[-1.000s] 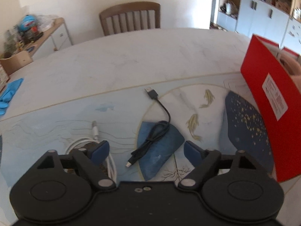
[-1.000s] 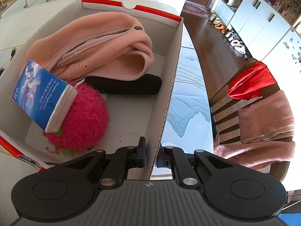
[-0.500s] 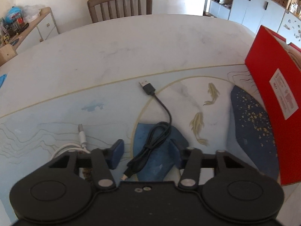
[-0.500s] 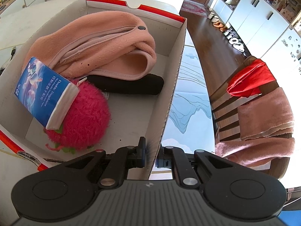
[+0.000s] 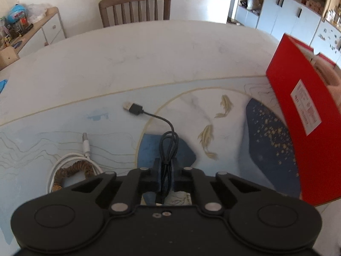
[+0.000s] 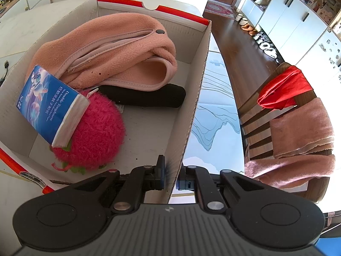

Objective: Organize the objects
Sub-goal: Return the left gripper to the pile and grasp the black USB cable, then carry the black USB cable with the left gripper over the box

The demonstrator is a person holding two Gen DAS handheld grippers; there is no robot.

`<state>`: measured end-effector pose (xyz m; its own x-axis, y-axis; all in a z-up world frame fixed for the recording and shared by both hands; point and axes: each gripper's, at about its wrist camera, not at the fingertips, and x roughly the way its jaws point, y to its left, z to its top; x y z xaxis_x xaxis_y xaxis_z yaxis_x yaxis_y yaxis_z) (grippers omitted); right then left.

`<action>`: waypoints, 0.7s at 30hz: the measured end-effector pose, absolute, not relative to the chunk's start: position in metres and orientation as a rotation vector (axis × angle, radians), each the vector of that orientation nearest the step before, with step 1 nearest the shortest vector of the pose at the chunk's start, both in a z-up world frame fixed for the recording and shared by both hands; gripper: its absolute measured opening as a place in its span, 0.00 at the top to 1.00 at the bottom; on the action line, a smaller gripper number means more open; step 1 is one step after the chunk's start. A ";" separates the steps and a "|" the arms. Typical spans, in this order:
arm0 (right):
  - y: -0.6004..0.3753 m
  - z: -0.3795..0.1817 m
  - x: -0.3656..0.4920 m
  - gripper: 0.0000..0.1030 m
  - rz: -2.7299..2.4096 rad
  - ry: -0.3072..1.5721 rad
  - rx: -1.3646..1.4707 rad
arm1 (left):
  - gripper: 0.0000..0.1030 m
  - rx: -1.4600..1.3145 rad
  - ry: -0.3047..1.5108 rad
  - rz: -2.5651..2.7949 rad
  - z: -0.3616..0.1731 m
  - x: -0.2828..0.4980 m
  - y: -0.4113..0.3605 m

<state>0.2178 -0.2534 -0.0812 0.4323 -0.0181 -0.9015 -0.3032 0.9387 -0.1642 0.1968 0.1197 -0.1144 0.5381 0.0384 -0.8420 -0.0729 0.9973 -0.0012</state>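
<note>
Black cable: the black USB cable [image 5: 168,147] is pinched in its bunched middle by the left gripper [image 5: 165,176], whose jaws are pressed together on it; one small plug hangs just below the fingers, and the USB-A plug lies farther out on the table [image 5: 149,59].
White cable: a coiled white cable [image 5: 64,164] lies just left of the left gripper, looped around a brown braided bracelet [image 5: 73,169], its plug pointing away.
Table pattern: printed mat with pale blue waves, gold fish and a dark blue speckled patch under and beyond the cable.
Red box, outside: the red cardboard box [image 5: 307,128] stands at the right of the black cable, well apart from it, a white label on its side.
Right gripper: the right gripper [image 6: 173,177] has its jaws clamped on the near right wall of the box [image 6: 191,111], one finger inside, one outside.
Box contents, near: a pink fuzzy strawberry toy [image 6: 96,134] with a blue tissue pack [image 6: 48,106] leaning on it.
Box contents, middle: a black cylindrical object [image 6: 147,96] lying across the floor of the box.
Box contents, far: a folded peach fleece garment [image 6: 119,51] resting partly over the black object.
Beyond: a wooden chair [image 5: 135,7] at the table's far edge.
</note>
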 end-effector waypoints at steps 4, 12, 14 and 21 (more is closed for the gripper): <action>-0.254 -0.081 0.217 0.92 0.192 1.110 -0.323 | 0.94 -0.089 0.965 0.071 -0.098 0.189 0.116; -0.257 -0.082 0.216 0.92 0.223 1.101 -0.327 | 0.94 -0.154 0.897 0.054 -0.063 0.172 0.097; -0.257 -0.082 0.215 0.92 0.236 1.095 -0.332 | 0.94 -0.164 0.888 0.042 -0.054 0.169 0.090; -0.260 -0.082 0.211 0.92 0.297 1.071 -0.367 | 0.94 -0.159 0.841 -0.021 -0.024 0.159 0.051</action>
